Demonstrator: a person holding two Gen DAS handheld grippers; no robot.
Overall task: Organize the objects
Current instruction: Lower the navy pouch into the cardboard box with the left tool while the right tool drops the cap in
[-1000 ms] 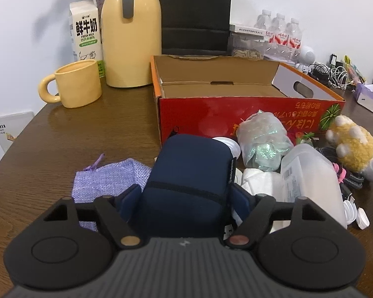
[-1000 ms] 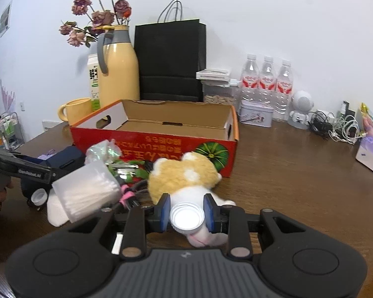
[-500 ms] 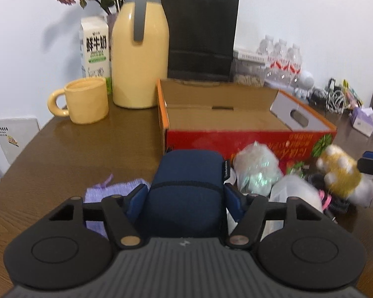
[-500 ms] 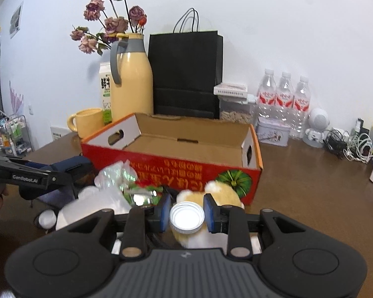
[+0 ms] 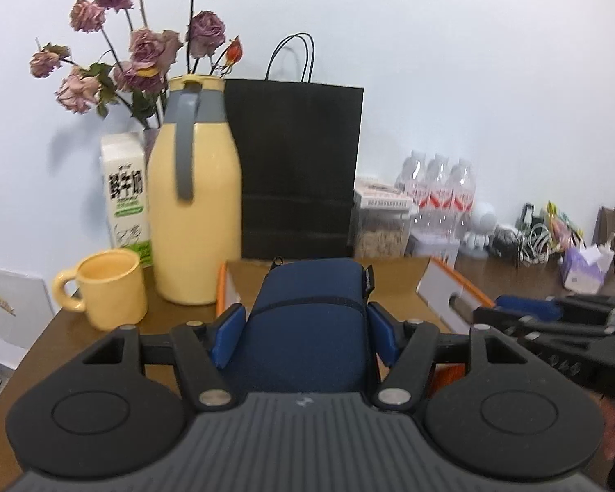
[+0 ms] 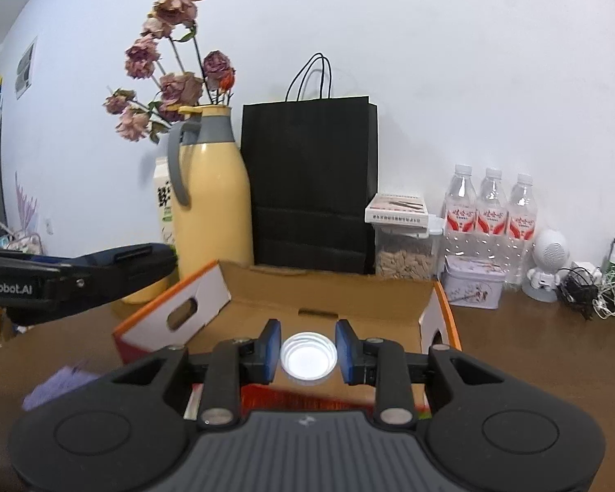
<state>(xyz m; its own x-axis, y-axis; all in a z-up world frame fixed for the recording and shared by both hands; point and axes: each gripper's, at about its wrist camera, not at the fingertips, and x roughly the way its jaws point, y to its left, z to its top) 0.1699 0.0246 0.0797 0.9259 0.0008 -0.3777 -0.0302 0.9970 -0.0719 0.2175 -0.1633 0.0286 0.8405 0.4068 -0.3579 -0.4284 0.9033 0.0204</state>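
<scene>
Left tongs (image 5: 305,334) grip a navy blue pouch (image 5: 311,328) between their blue pads (image 5: 227,334), pressed against both of its sides; the pouch fills the lower centre of the left wrist view, raised in front of the open cardboard box (image 5: 443,287), whose orange-edged flap shows at right centre. Right tongs (image 6: 307,350) pinch a small white bottle cap (image 6: 308,358) between their blue pads (image 6: 270,348), open side facing the camera, at lower centre of the right wrist view and held over the near edge of the same cardboard box (image 6: 328,307). The box stands open on the brown wooden surface (image 6: 533,348), red on its outer front wall, plain brown inside, with a white end flap bearing a handle slot at left centre. Behind the box, toward the upper centre of both views, stands a black paper bag (image 6: 311,184) against the white wall. Left of the bag stands a yellow flask (image 5: 194,213) with a grey handle, and dried pink flowers (image 5: 135,61) rise behind it. A milk carton (image 5: 127,197) stands left of the flask, and a yellow mug (image 5: 110,289) sits in front of the carton on the surface. At right in the right wrist view stand three water bottles (image 6: 492,217), a patterned tin (image 6: 473,287) in front of them, and a clear container (image 6: 406,254) topped with a flat packet. A purple cloth bag (image 6: 57,385), blurred, lies at lower left of that view.
</scene>
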